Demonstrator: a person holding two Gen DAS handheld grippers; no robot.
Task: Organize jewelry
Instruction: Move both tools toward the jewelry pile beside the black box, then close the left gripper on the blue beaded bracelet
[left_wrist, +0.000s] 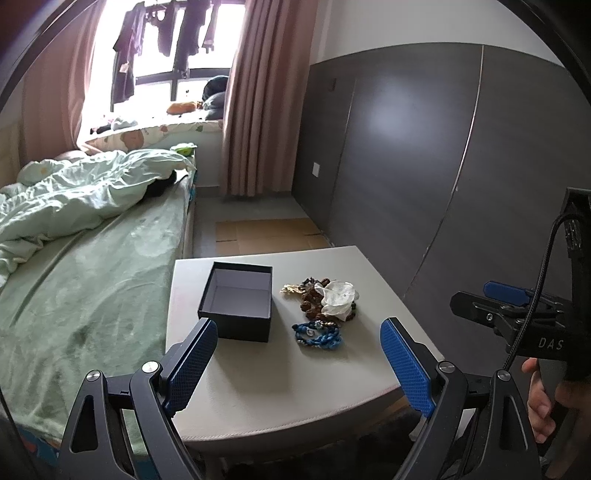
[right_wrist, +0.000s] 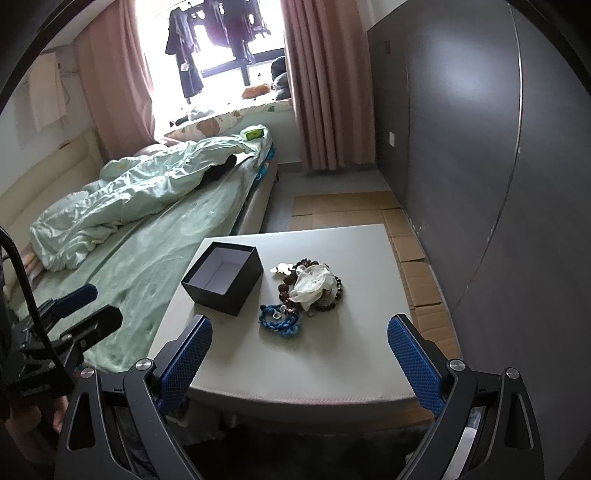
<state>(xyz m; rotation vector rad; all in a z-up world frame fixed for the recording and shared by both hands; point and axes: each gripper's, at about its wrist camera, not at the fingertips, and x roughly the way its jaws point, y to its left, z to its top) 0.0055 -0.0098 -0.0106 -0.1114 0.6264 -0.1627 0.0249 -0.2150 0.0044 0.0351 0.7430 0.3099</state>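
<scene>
An open dark box (left_wrist: 236, 299) (right_wrist: 223, 278) with a pale lining stands empty on the left of a small white table (left_wrist: 258, 376) (right_wrist: 332, 354). To its right lies a heap of jewelry: a blue braided bracelet (left_wrist: 318, 334) (right_wrist: 276, 320), brown bead strands (left_wrist: 312, 299) (right_wrist: 288, 282) and a crumpled white piece (left_wrist: 339, 297) (right_wrist: 312, 284). My left gripper (left_wrist: 298, 363) hovers open over the table's near edge, nothing between its blue pads. My right gripper (right_wrist: 300, 360) is likewise open and empty, short of the bracelet.
A bed (left_wrist: 92, 295) (right_wrist: 155, 240) with green sheets and a rumpled quilt runs along the table's left side. A dark grey wardrobe (left_wrist: 424, 166) (right_wrist: 480, 166) stands to the right. Flattened cardboard (left_wrist: 269, 232) (right_wrist: 369, 210) lies on the floor beyond the table. A hand (left_wrist: 541, 402) holds the right gripper's handle.
</scene>
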